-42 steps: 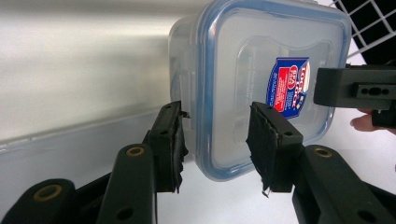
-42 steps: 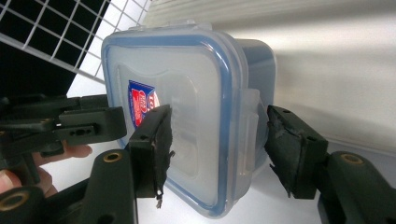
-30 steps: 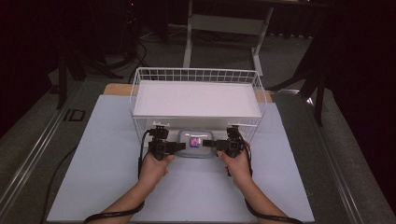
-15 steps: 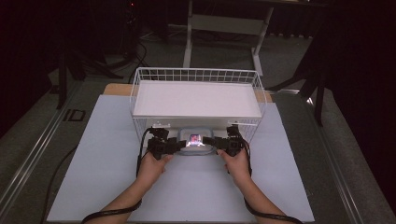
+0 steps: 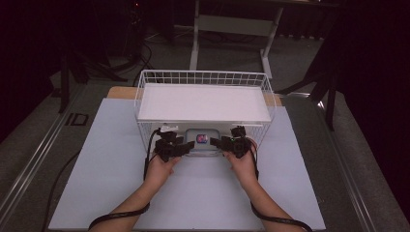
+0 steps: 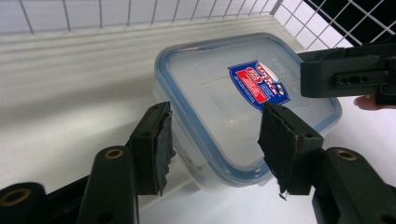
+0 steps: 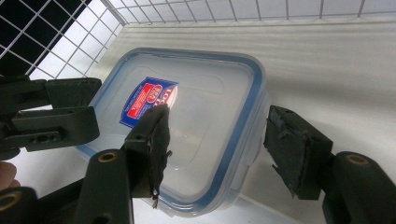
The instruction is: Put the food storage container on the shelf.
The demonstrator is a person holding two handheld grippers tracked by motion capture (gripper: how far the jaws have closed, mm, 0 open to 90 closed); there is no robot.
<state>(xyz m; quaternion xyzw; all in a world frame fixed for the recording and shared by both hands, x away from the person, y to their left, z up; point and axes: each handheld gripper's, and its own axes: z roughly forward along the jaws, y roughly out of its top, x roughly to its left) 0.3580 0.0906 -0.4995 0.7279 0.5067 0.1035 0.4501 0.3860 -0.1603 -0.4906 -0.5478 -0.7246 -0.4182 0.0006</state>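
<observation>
We had the left gripper (image 5: 186, 146) and right gripper (image 5: 216, 142), fingers wide, straddling opposite ends of the lidded container (image 6: 243, 102) under the wire basket (image 5: 203, 77) shelf, judging squeezing came next.

A wire basket (image 5: 145, 104) stands on the worktop (image 5: 96, 159) toward its far edge. A lidded container (image 5: 203, 143) sits under the basket's near edge. The left gripper (image 5: 186, 146) lies just left of the container, the right gripper (image 5: 217, 142) just right.
</observation>
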